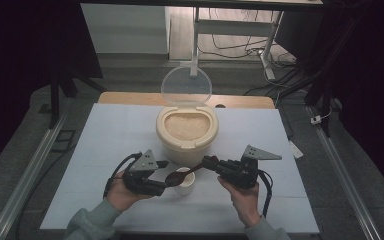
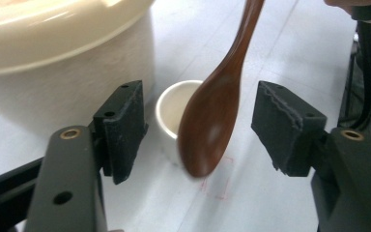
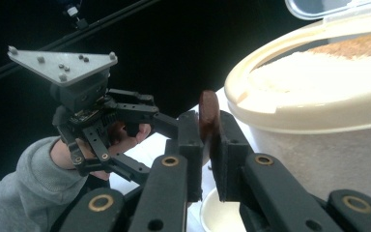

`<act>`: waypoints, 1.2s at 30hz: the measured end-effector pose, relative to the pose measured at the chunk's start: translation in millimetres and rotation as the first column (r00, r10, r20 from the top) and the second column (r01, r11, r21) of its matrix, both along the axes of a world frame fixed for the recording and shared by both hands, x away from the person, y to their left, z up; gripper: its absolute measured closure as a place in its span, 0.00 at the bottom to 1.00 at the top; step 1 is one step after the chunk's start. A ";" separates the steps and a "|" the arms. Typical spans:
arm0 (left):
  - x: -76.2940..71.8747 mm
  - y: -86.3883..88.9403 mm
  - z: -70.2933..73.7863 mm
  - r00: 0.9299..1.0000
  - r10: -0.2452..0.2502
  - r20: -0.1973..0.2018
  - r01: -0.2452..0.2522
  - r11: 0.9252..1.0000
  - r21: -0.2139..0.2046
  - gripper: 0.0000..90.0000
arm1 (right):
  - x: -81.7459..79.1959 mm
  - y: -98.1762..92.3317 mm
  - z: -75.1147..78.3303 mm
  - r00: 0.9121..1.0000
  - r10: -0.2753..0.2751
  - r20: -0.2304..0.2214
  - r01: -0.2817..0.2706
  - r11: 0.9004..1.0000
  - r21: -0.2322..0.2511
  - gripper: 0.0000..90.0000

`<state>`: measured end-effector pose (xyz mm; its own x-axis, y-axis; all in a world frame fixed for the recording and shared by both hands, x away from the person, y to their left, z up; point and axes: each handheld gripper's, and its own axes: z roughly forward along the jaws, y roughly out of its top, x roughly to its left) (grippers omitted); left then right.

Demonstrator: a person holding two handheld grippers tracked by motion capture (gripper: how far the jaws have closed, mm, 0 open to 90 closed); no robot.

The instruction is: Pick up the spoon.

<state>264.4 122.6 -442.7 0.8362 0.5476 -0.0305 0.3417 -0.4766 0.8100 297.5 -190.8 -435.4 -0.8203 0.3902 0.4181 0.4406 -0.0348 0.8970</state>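
Right tool (image 1: 209,162): pinches the wooden spoon (image 1: 174,177) handle – a slip drops it onto the small cup (image 1: 184,183).
Left tool (image 1: 164,176): spread beside the cup – could nudge it.

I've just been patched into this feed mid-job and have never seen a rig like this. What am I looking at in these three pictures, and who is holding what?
There is no robot arm: a person at a table holds a two-jaw gripper in each hand. The high view looks down from above the person's side. There the left gripper is at the left and the right gripper at the right. Each of the other two pictures comes from a camera riding on one gripper, looking along its black jaws.

On the white table stands a cream tub of rice with its clear lid flipped up, and a small white cup in front of it.

The right gripper is shut on the handle of a brown wooden spoon. The spoon's bowl hangs above the cup, between the left gripper's open jaws, which do not touch it.
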 end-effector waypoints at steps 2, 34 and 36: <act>-1.6 8.5 -3.6 1.000 0.025 -0.009 -0.025 1.000 -0.011 0.37 | 0.5 -3.2 1.2 1.000 -0.009 0.005 0.009 1.000 0.005 0.92; -15.8 98.6 -72.2 0.950 0.285 -0.126 -0.283 0.958 0.034 0.32 | 1.1 -47.9 32.2 0.991 -0.113 0.079 0.105 0.990 0.098 0.92; -15.3 98.3 -72.3 0.950 0.287 -0.126 -0.284 0.958 0.036 0.32 | 1.1 -49.5 33.7 0.990 -0.115 0.081 0.107 0.989 0.102 0.92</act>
